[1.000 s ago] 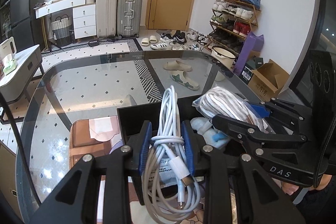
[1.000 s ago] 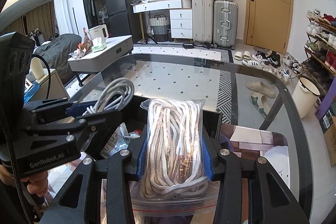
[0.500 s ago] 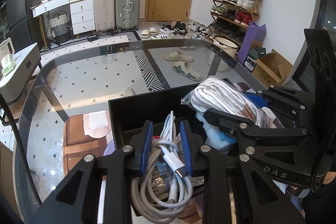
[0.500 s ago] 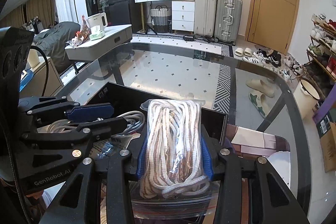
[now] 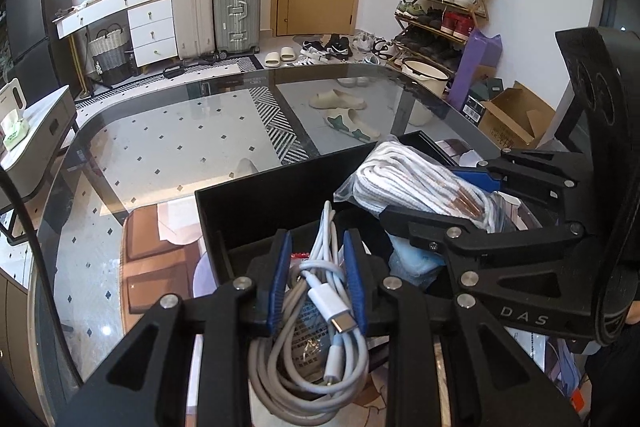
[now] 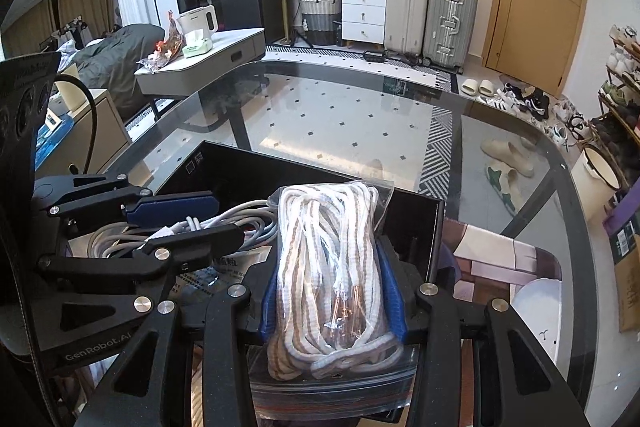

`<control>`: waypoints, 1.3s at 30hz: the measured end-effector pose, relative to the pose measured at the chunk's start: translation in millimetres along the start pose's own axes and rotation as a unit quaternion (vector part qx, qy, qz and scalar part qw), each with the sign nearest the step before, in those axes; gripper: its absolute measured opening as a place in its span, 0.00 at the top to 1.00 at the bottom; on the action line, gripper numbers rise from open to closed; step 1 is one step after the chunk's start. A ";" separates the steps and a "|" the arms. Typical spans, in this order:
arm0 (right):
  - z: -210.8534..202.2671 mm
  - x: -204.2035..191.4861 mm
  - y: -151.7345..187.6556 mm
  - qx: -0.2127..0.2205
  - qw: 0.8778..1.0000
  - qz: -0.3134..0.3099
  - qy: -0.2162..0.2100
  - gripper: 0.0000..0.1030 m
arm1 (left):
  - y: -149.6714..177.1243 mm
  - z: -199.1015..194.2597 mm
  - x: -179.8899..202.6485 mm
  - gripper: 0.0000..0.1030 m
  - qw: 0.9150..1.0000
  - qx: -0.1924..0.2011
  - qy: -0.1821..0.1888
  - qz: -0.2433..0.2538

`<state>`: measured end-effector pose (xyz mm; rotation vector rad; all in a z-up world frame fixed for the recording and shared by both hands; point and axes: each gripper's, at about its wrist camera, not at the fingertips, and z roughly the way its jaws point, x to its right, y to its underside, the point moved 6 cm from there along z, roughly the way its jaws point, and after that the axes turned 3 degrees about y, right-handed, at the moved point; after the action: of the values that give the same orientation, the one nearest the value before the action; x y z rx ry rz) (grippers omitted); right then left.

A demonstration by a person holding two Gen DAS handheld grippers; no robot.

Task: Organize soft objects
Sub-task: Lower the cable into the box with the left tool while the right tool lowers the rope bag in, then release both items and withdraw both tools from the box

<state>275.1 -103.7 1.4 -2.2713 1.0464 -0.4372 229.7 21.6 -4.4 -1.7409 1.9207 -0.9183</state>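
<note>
A black open box [image 5: 256, 211] stands on the glass table; it also shows in the right wrist view [image 6: 280, 179]. My left gripper [image 5: 316, 263] is shut on a coil of white and grey charging cables [image 5: 320, 327], low inside the box. My right gripper [image 6: 332, 283] is shut on a clear bag of white and tan rope [image 6: 332, 267], held over the right side of the box. The rope bag [image 5: 420, 187] and right gripper also show in the left wrist view, the left gripper [image 6: 184, 223] and cables [image 6: 240, 223] in the right wrist view. Blue packets [image 5: 416, 259] lie in the box.
The glass table [image 6: 360, 115] stretches ahead with a dark rim. A patterned mat [image 5: 160, 259] lies left of the box and another mat [image 6: 500, 259] to its right. Beyond are a low side table [image 6: 200, 71], suitcases [image 6: 428, 15] and a shoe rack [image 5: 440, 7].
My left gripper has lowered the cable coil down into the box. My right gripper with the rope bag has come slightly lower and closer over the box.
</note>
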 end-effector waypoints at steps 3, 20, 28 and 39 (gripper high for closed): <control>-4.0 -0.9 -0.7 0.009 1.000 -0.007 0.004 0.58 | 1.6 -0.5 0.3 0.74 1.000 -0.001 -0.001 -0.003; -67.2 13.5 11.2 0.079 0.996 0.023 0.034 0.02 | 3.6 -54.3 -11.5 0.08 0.997 0.067 -0.036 -0.024; -96.8 18.6 35.6 0.086 0.995 0.036 0.040 0.01 | 13.9 -79.6 -14.2 0.00 0.992 0.104 -0.062 -0.033; -115.6 31.7 78.7 0.064 0.994 0.067 0.053 0.01 | 37.5 -94.2 -1.5 0.00 0.991 0.110 -0.072 -0.030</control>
<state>190.6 -212.3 41.8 -2.0704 1.1798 -0.5569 139.3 43.0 36.4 -1.6942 1.6190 -0.9567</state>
